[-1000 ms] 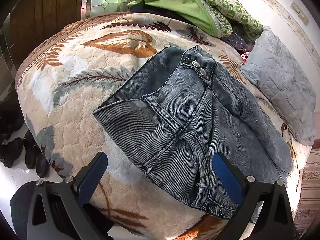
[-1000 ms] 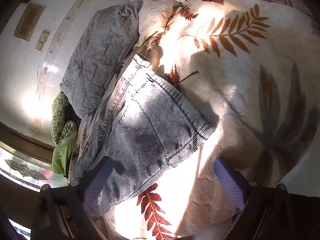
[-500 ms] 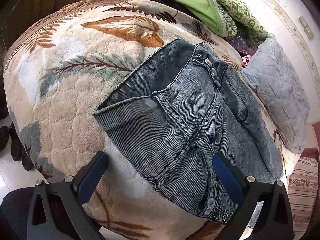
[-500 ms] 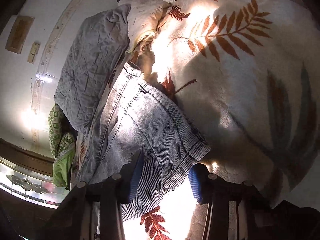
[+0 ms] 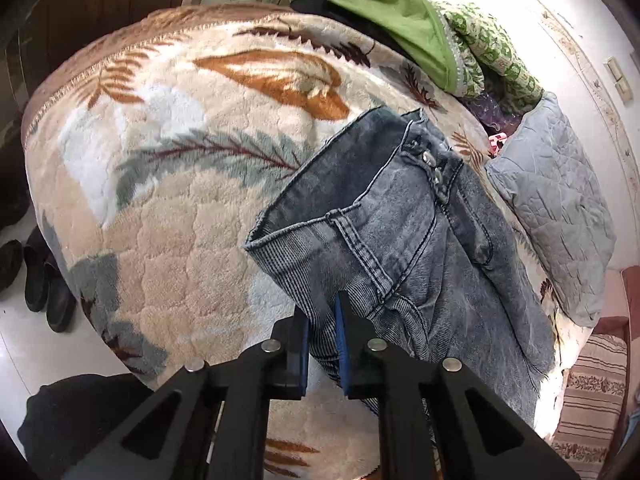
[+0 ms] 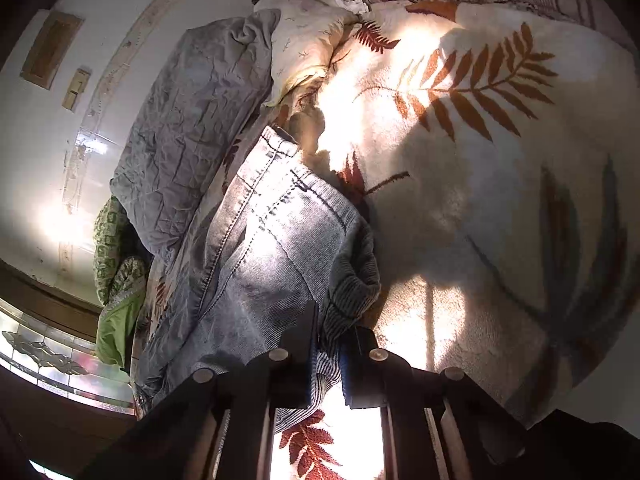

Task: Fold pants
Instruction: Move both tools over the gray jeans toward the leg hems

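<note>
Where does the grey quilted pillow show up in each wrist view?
Left wrist: the pillow lies at right, beyond the jeans.
Right wrist: the pillow lies upper left, above the jeans.
Shared landmark: the green cloth past the pillow.

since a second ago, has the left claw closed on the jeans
Yes. The left claw, wide open before, is now shut on the jeans hem near the blanket edge.

pants [image 5: 404, 240]: 1 | grippers: 2 | gray pillow [image 5: 556, 204]: 1 | shoes [image 5: 44, 280]: 2
</note>
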A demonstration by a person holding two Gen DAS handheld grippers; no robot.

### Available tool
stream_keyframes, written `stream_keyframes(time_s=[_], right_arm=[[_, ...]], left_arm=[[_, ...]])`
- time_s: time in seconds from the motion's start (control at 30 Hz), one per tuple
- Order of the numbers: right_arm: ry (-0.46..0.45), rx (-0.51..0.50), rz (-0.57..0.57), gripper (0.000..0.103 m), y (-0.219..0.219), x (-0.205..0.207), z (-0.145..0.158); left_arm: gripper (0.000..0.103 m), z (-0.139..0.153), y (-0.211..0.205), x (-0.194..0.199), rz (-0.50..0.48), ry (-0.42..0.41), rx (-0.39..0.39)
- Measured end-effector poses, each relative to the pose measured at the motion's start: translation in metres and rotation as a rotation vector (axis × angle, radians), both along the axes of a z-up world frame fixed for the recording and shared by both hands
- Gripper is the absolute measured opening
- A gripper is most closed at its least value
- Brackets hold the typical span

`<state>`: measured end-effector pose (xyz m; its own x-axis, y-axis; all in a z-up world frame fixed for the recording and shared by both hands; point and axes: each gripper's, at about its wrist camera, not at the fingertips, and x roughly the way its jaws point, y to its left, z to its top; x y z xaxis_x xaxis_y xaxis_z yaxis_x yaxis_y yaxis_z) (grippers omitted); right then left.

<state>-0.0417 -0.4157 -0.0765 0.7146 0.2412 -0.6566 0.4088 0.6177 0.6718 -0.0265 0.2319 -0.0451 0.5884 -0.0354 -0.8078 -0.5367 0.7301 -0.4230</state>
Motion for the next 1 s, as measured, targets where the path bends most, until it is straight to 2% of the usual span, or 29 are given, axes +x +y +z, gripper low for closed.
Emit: stream_keyframes(time_s=[0.07, 0.17, 0.23, 0.37, 0.43, 0.5, 0.57, 0.63, 0.7, 0.73, 0.77, 0.8, 0.83, 0.9, 0.97, 1.0], right_arm=[[-0.007, -0.040, 0.003, 0.008, 0.002, -0.001, 0.008], [-0.024, -0.082, 0.001, 0.007, 0.001, -0.007, 0.022], [-0.022, -0.106, 0.006, 0.007, -0.001, -0.012, 0.027], [0.082, -0.100, 0.006, 0.009, -0.005, -0.009, 0.010], [0.150, -0.102, -0.011, 0.018, -0.008, -0.006, 0.003], [0.145, -0.100, -0.045, 0.021, -0.013, -0.012, 0.005], [0.098, -0.129, -0.095, 0.023, -0.015, -0.022, 0.019], [0.036, -0.169, -0.139, 0.024, -0.015, -0.031, 0.037], [-0.020, -0.185, -0.097, 0.029, -0.008, -0.027, 0.053], [-0.027, -0.201, -0.064, 0.033, -0.002, -0.021, 0.058], [-0.030, -0.218, -0.029, 0.046, 0.005, -0.014, 0.061], [-0.033, -0.221, -0.001, 0.064, 0.010, -0.009, 0.059], [-0.027, -0.216, 0.014, 0.067, 0.014, -0.005, 0.055], [0.054, -0.180, 0.051, 0.067, 0.017, 0.008, 0.032], [0.161, -0.059, 0.071, 0.067, 0.011, 0.013, 0.000], [0.142, -0.026, 0.048, 0.067, 0.006, 0.010, 0.000]], left_arm=[[0.010, 0.021, -0.007, -0.006, 0.009, -0.053, 0.063], [0.010, 0.040, -0.013, -0.015, 0.027, -0.103, 0.088], [0.010, 0.042, -0.017, -0.019, 0.025, -0.105, 0.106], [0.011, 0.011, -0.012, -0.017, 0.051, 0.001, 0.064], [0.016, 0.000, -0.008, -0.016, 0.066, 0.047, 0.052], [0.019, 0.003, -0.003, -0.018, 0.084, 0.058, 0.050], [0.032, 0.015, -0.002, -0.022, 0.110, 0.042, 0.081], [0.061, 0.033, -0.004, -0.026, 0.129, -0.002, 0.133], [0.079, 0.050, -0.009, -0.027, 0.125, -0.057, 0.171], [0.081, 0.056, -0.013, -0.026, 0.114, -0.086, 0.181], [0.081, 0.061, -0.018, -0.023, 0.095, -0.109, 0.191], [0.083, 0.062, -0.023, -0.019, 0.065, -0.119, 0.198], [0.085, 0.060, -0.029, -0.012, 0.027, -0.110, 0.200], [0.085, 0.043, -0.040, 0.005, -0.050, -0.044, 0.210], [0.085, 0.010, -0.046, 0.026, -0.138, 0.118, 0.196], [0.084, -0.005, -0.048, 0.033, -0.167, 0.197, 0.180]])
